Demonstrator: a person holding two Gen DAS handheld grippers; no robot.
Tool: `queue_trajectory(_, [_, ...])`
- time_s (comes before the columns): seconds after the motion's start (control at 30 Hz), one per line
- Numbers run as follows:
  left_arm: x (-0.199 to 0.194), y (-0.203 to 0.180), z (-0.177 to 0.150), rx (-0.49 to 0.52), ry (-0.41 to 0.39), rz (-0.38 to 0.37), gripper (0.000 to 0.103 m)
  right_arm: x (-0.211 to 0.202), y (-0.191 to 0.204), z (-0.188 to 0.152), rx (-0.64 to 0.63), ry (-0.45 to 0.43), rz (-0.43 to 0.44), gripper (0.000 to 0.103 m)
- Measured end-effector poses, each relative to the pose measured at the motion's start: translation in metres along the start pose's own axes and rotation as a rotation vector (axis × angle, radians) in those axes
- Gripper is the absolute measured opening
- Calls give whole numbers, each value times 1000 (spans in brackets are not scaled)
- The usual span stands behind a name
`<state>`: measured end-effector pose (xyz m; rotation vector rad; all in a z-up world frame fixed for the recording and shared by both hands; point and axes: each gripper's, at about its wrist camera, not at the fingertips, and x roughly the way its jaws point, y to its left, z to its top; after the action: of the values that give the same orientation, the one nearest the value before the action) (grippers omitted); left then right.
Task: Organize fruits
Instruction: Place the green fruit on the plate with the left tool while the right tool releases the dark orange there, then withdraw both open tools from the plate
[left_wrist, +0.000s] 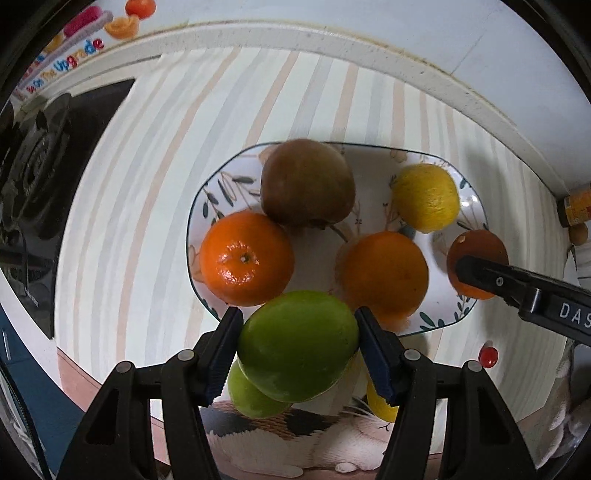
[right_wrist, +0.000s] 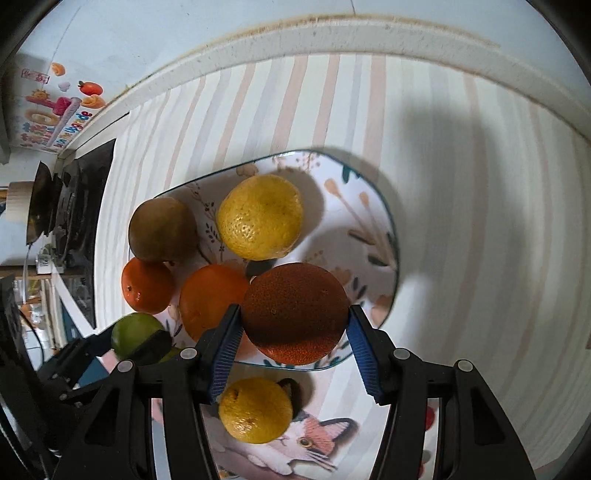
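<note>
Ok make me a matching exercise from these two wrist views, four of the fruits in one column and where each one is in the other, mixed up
Column 1
1. green fruit
2. dark orange
3. brown fruit
4. yellow citrus with no plate under it

Column 2
A. lying on the patterned plate, touching a bright orange
B. clamped in the left tool
C. lying on the cat-print mat, near side of the plate
D. clamped in the right tool, over the plate's near edge

Pairs: 1-B, 2-D, 3-A, 4-C
</note>
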<state>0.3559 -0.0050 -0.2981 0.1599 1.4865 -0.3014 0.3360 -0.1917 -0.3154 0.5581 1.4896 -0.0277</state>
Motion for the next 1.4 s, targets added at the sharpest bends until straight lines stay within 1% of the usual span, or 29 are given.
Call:
queue_trajectory(0.03, [2, 2, 0, -14, 10, -5, 60, 2, -1, 1, 4, 4, 1, 65])
queue_trajectory(0.07, [3, 3, 1, -22, 17, -7, 60, 1, -2, 1, 5, 3, 1, 78])
queue_trajectory(0.1, [2, 5, 1, -28, 11, -9, 61, 0, -2, 1, 6, -1, 0, 83])
queue_trajectory(0.13, [-2, 6, 1, -30, -3, -11, 66, -1, -2, 0, 2, -4, -6, 88])
queue_trajectory(0.17, [-5, 7, 1, -29, -13, -7, 71, -3, -2, 0, -4, -3, -11, 90])
queue_trajectory(0.2, [-9, 8, 3, -29, -26, -10, 83, -4, -1, 0, -4, -2, -17, 90])
queue_trajectory(0.23, [-14, 10, 4, -32, -38, -10, 87, -7, -2, -1, -5, -1, -36, 92])
queue_trajectory(0.27, [-17, 13, 6, -37, -44, -9, 87, -9, -2, -1, -9, -3, -47, 94])
queue_trajectory(0.47, [-28, 26, 5, -70, -71, 18, 87, -26, 3, -14, -56, -35, -143, 95])
queue_trajectory(0.5, [-30, 27, 5, -72, -72, 21, 87, -29, 4, -16, -62, -40, -152, 95])
queue_trajectory(0.67, [-43, 30, -9, -71, -107, 86, 87, -37, 8, -30, -84, -65, -194, 95])
queue_trajectory(0.83, [-56, 29, -24, -81, -145, 122, 87, -47, 9, -49, -99, -92, -221, 95])
queue_trajectory(0.97, [-67, 25, -38, -74, -170, 128, 87, -58, 13, -63, -116, -121, -228, 95])
queue_trajectory(1.03, [-75, 23, -45, -74, -189, 128, 87, -67, 16, -72, -129, -141, -223, 95])
queue_trajectory(1.17, [-89, 20, -59, -77, -221, 126, 87, -88, 24, -90, -164, -186, -242, 95])
queue_trajectory(1.23, [-100, 17, -68, -74, -238, 111, 87, -99, 29, -101, -185, -205, -245, 95])
queue_trajectory(1.4, [-132, 8, -86, -54, -303, 114, 87, -128, 36, -128, -211, -250, -221, 95])
